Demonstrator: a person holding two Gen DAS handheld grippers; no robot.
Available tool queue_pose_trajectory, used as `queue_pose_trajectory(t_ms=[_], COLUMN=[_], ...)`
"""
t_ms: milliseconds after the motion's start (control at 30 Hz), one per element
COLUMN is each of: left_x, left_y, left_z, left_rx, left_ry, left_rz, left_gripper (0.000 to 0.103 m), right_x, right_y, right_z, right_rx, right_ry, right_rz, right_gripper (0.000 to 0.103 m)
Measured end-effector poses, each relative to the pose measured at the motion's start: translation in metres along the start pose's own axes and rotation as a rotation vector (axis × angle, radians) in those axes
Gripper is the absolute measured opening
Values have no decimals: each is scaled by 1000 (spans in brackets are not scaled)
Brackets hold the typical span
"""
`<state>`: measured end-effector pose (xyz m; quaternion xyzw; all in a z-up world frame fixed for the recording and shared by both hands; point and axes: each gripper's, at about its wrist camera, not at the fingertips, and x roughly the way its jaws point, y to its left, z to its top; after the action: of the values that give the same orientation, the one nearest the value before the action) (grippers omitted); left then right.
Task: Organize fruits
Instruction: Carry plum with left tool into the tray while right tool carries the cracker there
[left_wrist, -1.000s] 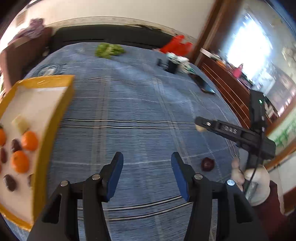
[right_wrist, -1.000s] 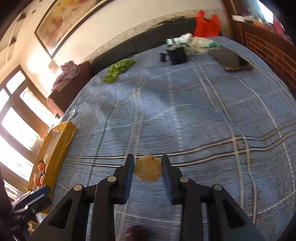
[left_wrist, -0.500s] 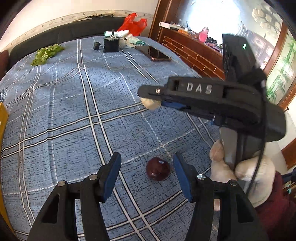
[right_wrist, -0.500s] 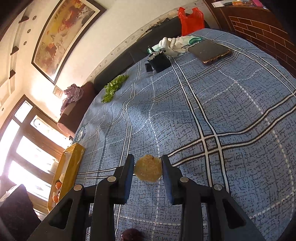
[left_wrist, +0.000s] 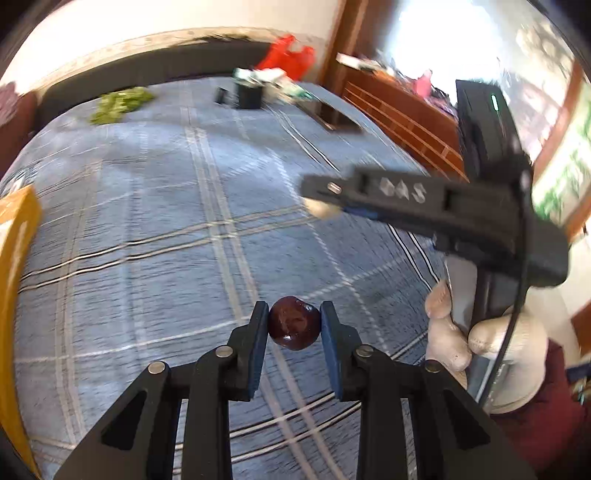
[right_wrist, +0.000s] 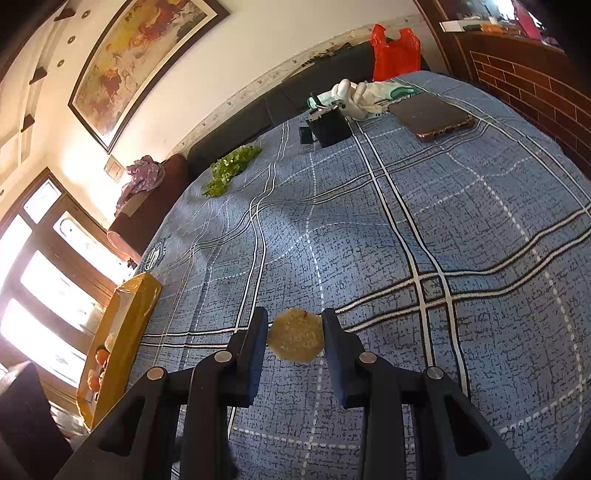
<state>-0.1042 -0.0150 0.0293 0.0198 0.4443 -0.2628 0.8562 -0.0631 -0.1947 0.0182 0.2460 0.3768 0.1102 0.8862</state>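
My left gripper (left_wrist: 293, 325) is shut on a dark red round fruit (left_wrist: 293, 328), held just above the blue plaid cloth (left_wrist: 147, 221). My right gripper (right_wrist: 295, 334) is shut on a pale yellow fruit piece (right_wrist: 295, 339) above the cloth (right_wrist: 443, 221). In the left wrist view the right gripper (left_wrist: 321, 206) shows at the right, held by a gloved hand (left_wrist: 491, 347), with the pale piece at its tip. The yellow tray (right_wrist: 122, 332) stands at the left edge with orange fruits (right_wrist: 96, 369) in it; its rim (left_wrist: 14, 236) shows at the left.
Green leaves (right_wrist: 231, 168), a black box (right_wrist: 328, 123), a white and green bag (right_wrist: 369, 94), a phone (right_wrist: 430, 116) and a red bag (right_wrist: 395, 51) lie at the far side. A dark sofa and a wooden cabinet (left_wrist: 402, 114) border the table.
My left gripper swung right from the tray, moved onto the dark red fruit and closed on it. My right gripper kept hold of the yellow piece and lifted slightly.
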Motion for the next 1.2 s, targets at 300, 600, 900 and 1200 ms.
queue_pose_trajectory(t_ms=[300,600,900,1200], left_x=[-81,-156,-186,-182], left_y=[86,192,266,292], left_z=[-7,-48,-95,-116], left_rx=[-225,-492,-643,-692], left_ry=[-161,-260,-259,-228], left_rz=[97,270,434,441], left_gripper=[27,27,28,28], right_x=[-5,24,78,147], right_y=[40,142,254,320], right_z=[-5,-19,-47,-67], right_rx=[-83,-231,-399,-534], right_ry=[27,127,255,323], right_rz=[20,139,228,142], right_gripper=[32,33,33,33])
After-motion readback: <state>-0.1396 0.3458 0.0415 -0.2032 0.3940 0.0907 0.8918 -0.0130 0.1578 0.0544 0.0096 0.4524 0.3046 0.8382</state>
